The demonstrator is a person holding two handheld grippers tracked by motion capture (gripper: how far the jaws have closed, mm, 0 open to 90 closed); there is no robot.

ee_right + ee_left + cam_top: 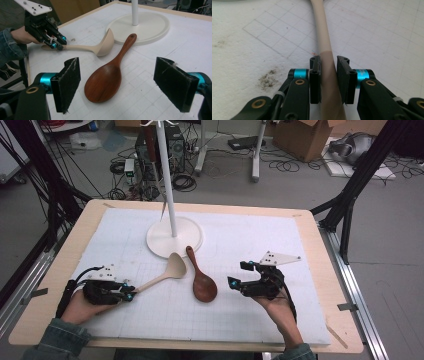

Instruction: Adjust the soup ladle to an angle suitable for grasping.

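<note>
One beige ladle [323,47], bowl cut off, seemingly pinched by left hand-held gripper [329,65]; right hand-held gripper [123,82] spread.

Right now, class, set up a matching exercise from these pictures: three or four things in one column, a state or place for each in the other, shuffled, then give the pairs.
Things
1. beige ladle
2. dark wooden spoon
3. right gripper
4. white stand

States or places
A. lies free on the mat
B. open, holding nothing
C. handle clamped in the left gripper
D. stands at the far middle of the mat

Pairs: 1-C, 2-A, 3-B, 4-D
</note>
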